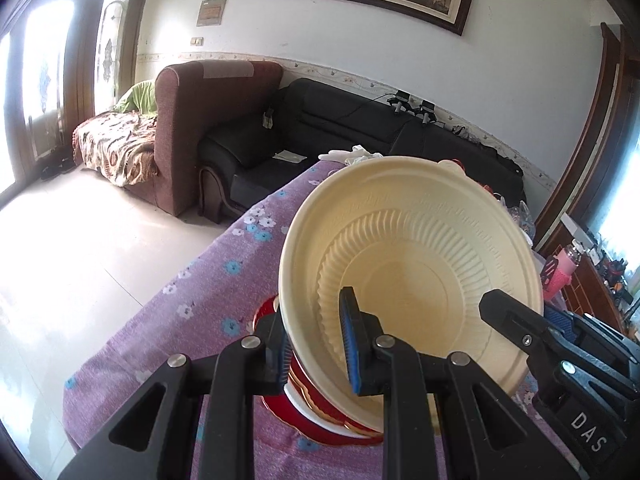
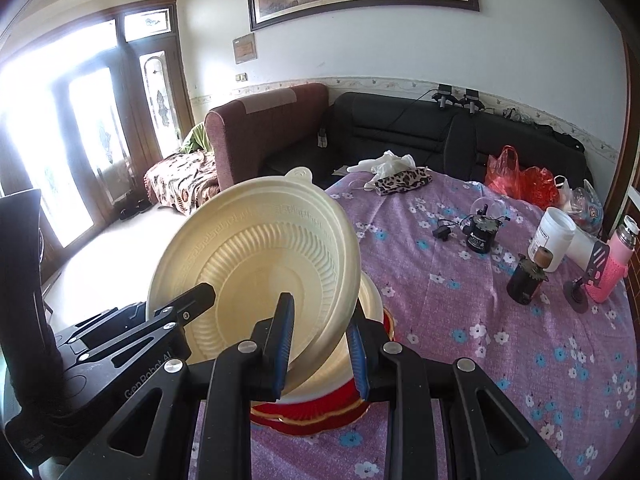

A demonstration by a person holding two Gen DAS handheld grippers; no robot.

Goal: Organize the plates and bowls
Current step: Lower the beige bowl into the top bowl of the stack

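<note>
A cream ribbed plastic bowl (image 1: 420,248) (image 2: 260,248) hangs tilted, its inside facing both cameras, over a stack of red plates (image 1: 320,420) (image 2: 320,412) on the purple flowered tablecloth (image 2: 500,340). My left gripper (image 1: 316,344) is shut on the bowl's left rim, one blue pad inside and one outside. On the opposite rim my right gripper (image 2: 320,350) is shut the same way. Each view shows the other gripper's black finger (image 1: 504,308) (image 2: 196,294) on the far rim. A white bowl (image 2: 372,296) sits on the red plates behind the cream one.
On the table's right side stand a white jar (image 2: 554,236), a pink bottle (image 2: 612,268), dark small devices (image 2: 524,276) and a red bag (image 2: 516,180). A leopard pouch (image 2: 404,182) and white gloves (image 2: 384,164) lie at the far edge. Sofas (image 2: 400,132) stand beyond; floor lies left.
</note>
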